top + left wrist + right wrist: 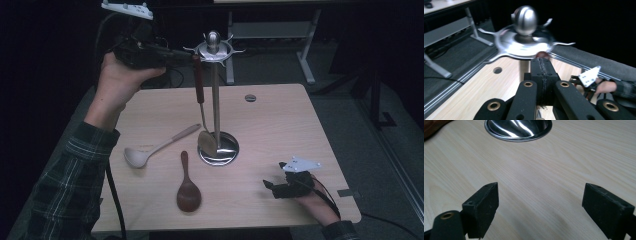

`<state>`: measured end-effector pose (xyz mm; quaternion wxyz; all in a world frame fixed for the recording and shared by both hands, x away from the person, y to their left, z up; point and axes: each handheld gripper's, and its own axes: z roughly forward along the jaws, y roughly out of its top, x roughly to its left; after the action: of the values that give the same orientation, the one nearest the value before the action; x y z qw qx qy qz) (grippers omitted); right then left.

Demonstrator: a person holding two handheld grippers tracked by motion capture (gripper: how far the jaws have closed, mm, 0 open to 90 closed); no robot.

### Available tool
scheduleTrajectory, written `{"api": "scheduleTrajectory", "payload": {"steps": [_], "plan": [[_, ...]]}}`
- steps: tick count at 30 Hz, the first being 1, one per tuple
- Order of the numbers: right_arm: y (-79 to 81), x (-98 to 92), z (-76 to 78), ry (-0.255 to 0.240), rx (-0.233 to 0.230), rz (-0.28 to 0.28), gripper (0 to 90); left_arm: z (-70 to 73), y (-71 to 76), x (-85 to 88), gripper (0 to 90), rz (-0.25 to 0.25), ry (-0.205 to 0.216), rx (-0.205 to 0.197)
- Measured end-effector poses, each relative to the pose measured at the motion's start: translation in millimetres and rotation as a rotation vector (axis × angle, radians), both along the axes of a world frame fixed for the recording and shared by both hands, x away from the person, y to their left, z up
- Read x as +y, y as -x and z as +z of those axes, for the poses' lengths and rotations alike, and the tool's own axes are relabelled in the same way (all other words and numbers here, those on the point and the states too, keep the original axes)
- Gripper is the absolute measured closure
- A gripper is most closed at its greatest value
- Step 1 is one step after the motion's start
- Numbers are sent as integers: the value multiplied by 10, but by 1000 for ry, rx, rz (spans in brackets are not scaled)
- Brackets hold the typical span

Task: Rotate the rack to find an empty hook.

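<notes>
A steel utensil stand point(216, 105) rises from a round base point(226, 150) at the table's middle, its ball-topped hook disc point(524, 43) close ahead in the left gripper view. A metal spoon with a dark red handle point(199, 85) hangs straight down beside the pole, its bowl point(206, 142) just over the base. My left gripper point(191, 56) is raised level with the disc and shut on the handle's top end point(543, 54), right under the disc's rim. My right gripper point(273, 185) rests low at the table's front right, jaws wide open over bare wood point(541, 202).
A white ladle point(146, 151) lies left of the stand's base, and a dark wooden spoon point(188, 189) lies in front of it. A round cable hole point(250, 98) sits near the table's far edge. Behind the table stand another desk's legs point(305, 57).
</notes>
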<state>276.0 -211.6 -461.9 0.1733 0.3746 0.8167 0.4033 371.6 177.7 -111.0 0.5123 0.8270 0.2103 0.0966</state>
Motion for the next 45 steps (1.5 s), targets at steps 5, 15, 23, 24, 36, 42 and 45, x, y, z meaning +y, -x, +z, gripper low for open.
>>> {"api": "scheduleTrajectory", "payload": {"steps": [5,15,23,24,36,42,45], "plan": [[-1,2,-3,1,0,1,136,-29,48,-117,898,-30,-5,-1],[1,-6,-3,7,-2,4,136,-130,2,-263,899,-35,-20,-9],[2,4,-4,6,-3,7,136,-107,-20,-179,899,1,-22,-18],[2,6,-4,4,-2,5,136,-109,-27,-170,899,1,-18,-15],[0,-1,-4,7,-6,8,136,-128,-137,-62,899,66,-25,-25],[0,0,-7,8,-1,10,136,-144,-201,-17,899,89,-17,-18],[0,3,-8,5,0,9,136,-159,-198,-4,899,83,-11,-15]]}}
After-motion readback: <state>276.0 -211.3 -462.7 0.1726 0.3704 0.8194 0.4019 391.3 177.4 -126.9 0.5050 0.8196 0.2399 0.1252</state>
